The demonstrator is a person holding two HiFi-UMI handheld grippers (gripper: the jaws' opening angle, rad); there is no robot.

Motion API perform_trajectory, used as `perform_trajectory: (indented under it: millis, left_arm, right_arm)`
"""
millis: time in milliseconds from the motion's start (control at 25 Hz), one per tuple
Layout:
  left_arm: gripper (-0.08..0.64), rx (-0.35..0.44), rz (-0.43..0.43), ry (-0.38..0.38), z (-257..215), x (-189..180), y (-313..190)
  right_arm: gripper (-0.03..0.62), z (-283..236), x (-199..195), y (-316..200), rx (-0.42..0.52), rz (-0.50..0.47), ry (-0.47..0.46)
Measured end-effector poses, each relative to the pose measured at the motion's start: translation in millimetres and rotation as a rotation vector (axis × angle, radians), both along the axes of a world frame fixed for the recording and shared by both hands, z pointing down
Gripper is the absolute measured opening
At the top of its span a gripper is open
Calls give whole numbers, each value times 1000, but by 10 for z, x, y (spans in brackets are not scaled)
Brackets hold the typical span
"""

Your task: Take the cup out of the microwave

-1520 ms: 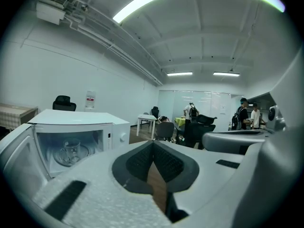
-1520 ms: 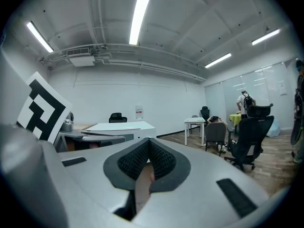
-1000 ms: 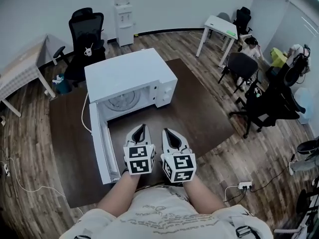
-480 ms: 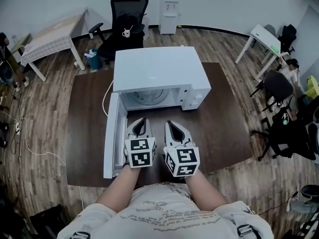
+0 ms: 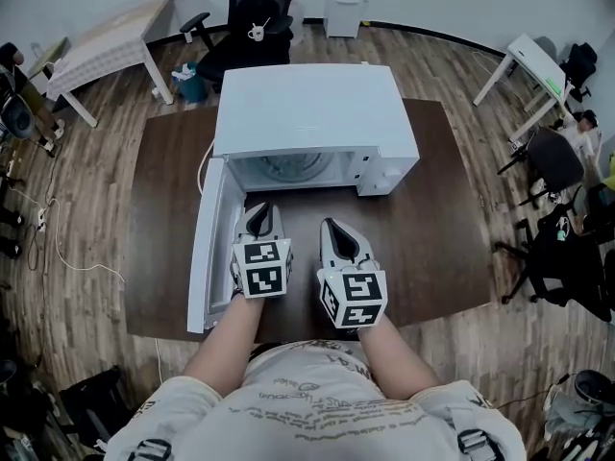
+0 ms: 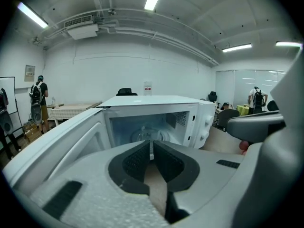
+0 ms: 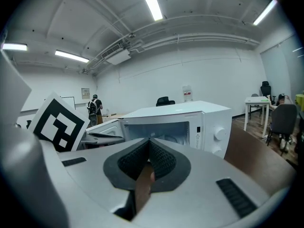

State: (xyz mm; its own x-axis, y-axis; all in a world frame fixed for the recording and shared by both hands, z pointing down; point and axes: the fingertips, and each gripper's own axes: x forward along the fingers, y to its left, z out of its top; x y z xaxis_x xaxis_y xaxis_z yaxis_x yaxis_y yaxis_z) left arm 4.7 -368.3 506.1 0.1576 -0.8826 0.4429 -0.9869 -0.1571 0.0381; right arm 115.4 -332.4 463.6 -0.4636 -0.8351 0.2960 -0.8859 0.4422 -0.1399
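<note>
Standing on the dark table [image 5: 444, 221]: white microwave [image 5: 307, 113], door [image 5: 207, 248] swung open at its left | cavity: pale cup [image 6: 160, 135], indistinct, on the turntable | left gripper [image 5: 259, 211] and right gripper [image 5: 332, 225]: just before the microwave opening, jaws closed together, holding nothing.

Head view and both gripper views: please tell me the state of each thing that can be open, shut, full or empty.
Microwave door: open, swung out to the left.
Microwave: upright on the dark table, cavity exposed; what is inside is too unclear to name.
Left gripper: fingers together, holding nothing, outside the cavity.
Right gripper: fingers together, holding nothing, outside the cavity.
</note>
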Motion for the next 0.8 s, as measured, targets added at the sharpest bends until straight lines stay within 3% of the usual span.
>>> perform_trajectory:
  millis: [800]
  left_arm:
    - [72, -76, -120, -48, 602, -238, -798]
  right_arm:
    - [14, 171, 419, -200, -45, 35, 28]
